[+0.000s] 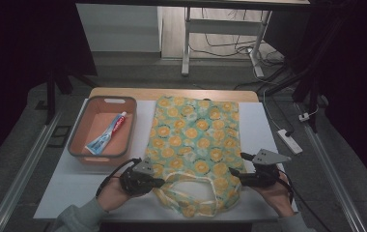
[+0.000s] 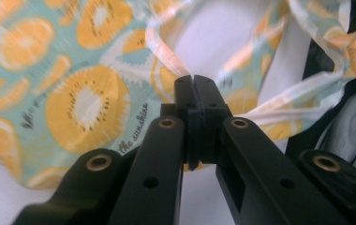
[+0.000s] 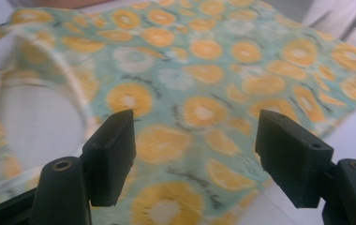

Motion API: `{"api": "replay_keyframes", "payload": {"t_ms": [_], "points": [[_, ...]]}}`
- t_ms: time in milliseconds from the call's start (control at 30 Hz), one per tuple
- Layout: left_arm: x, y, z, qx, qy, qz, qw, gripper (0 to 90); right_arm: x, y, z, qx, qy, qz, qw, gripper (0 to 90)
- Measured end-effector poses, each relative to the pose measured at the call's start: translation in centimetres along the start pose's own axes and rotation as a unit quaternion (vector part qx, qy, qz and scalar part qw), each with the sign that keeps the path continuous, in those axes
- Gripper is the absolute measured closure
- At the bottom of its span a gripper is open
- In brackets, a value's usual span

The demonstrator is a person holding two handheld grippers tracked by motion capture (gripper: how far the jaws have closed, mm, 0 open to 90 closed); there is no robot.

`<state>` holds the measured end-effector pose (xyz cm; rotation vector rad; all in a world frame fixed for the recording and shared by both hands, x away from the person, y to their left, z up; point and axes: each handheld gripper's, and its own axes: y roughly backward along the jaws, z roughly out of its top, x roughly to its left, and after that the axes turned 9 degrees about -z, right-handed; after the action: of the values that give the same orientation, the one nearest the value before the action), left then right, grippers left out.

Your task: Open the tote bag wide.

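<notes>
A teal cloth bag (image 1: pixel 193 140) printed with orange fruit slices lies flat on the white table top, its handles toward me. My left gripper (image 1: pixel 161 182) is at the bag's near left corner. In the left gripper view its jaws (image 2: pixel 196 82) are pressed together on the pale handle strap (image 2: pixel 166 51), and the bag (image 2: pixel 73 93) is lifted a little around it. My right gripper (image 1: pixel 237 164) is at the bag's near right edge. It stands open (image 3: pixel 195 136) just above the printed cloth (image 3: pixel 204 61), with nothing pinched.
A grey-rimmed orange basket (image 1: pixel 80 133) stands left of the bag with a toothpaste tube (image 1: pixel 108 133) in it. Bare white table top (image 1: pixel 75 188) lies in front of the basket. A power strip (image 1: pixel 290 141) lies on the floor to the right.
</notes>
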<state>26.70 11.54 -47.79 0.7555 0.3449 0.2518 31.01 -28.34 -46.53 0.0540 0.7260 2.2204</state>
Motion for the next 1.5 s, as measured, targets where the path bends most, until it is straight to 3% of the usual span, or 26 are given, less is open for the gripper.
{"api": "replay_keyframes", "payload": {"t_ms": [100, 133, 167, 200, 233, 267, 300, 367, 433, 533, 767, 1067, 1167, 1300, 1367, 1500], "points": [[0.0, 1.2, 0.6, -0.033, -0.003, 0.014, 0.9993, 89.3, 1.1, 0.2, 0.8, 0.004, 0.008, 0.043, 0.9990, 28.0], [0.0, 1.4, 0.7, -0.039, -0.002, 0.016, 0.9991, 89.3, 1.1, 0.2, 0.8, 0.004, 0.008, 0.043, 0.9990, 28.0], [0.2, 1.6, 0.9, -0.044, -0.001, 0.018, 0.9989, 89.3, 2.3, 0.3, 1.4, 0.006, 0.018, 0.081, 0.9965, 27.6], [0.5, 1.9, 1.0, -0.056, 0.004, 0.022, 0.9982, 89.2, 3.0, 0.4, 1.6, 0.009, 0.025, 0.101, 0.9945, 27.3], [0.5, 1.9, 1.0, -0.056, 0.004, 0.022, 0.9982, 89.3, 3.0, 0.4, 1.6, 0.009, 0.025, 0.101, 0.9945, 27.3], [0.7, 2.0, 1.0, -0.060, 0.008, 0.021, 0.9979, 89.3, 3.7, 0.4, 1.8, 0.013, 0.034, 0.119, 0.9923, 26.9], [1.0, 2.0, 1.1, -0.063, 0.010, 0.022, 0.9977, 89.3, 5.0, 0.3, 1.9, 0.025, 0.051, 0.146, 0.9877, 25.6], [1.3, 2.1, 1.2, -0.067, 0.014, 0.026, 0.9973, 89.3, 5.6, 0.3, 1.9, 0.032, 0.058, 0.153, 0.9860, 25.0], [1.7, 2.1, 1.5, -0.070, 0.016, 0.029, 0.9970, 89.3, 6.8, 0.0, 1.2, 0.059, 0.080, 0.158, 0.9825, 23.1], [2.2, 2.1, 2.0, -0.073, 0.019, 0.035, 0.9965, 89.3, 7.3, -0.2, 0.1, 0.081, 0.083, 0.166, 0.9793, 19.5], [2.7, 2.1, 2.6, -0.076, 0.021, 0.038, 0.9962, 89.2, 8.0, -0.3, -1.1, 0.102, 0.105, 0.153, 0.9773, 18.6], [2.9, 2.3, 2.7, -0.078, 0.023, 0.037, 0.9960, 89.2, 7.7, -1.9, -1.3, 0.115, 0.107, 0.108, 0.9816, 47.3], [3.0, 2.4, 2.6, -0.079, 0.024, 0.034, 0.9960, 89.2, 7.4, -2.3, -1.4, 0.125, 0.108, 0.103, 0.9809, 48.5], [3.0, 2.4, 2.6, -0.077, 0.023, 0.032, 0.9962, 89.2, 7.2, -3.0, -1.7, 0.144, 0.113, 0.078, 0.9801, 51.5], [3.0, 2.3, 2.6, -0.076, 0.023, 0.031, 0.9964, 89.2, 7.1, -3.4, -1.8, 0.148, 0.111, 0.072, 0.9801, 57.5], [3.0, 2.4, 2.6, -0.077, 0.022, 0.031, 0.9963, 89.2, 7.1, -3.9, -1.6, 0.147, 0.112, 0.062, 0.9808, 82.7]]}}
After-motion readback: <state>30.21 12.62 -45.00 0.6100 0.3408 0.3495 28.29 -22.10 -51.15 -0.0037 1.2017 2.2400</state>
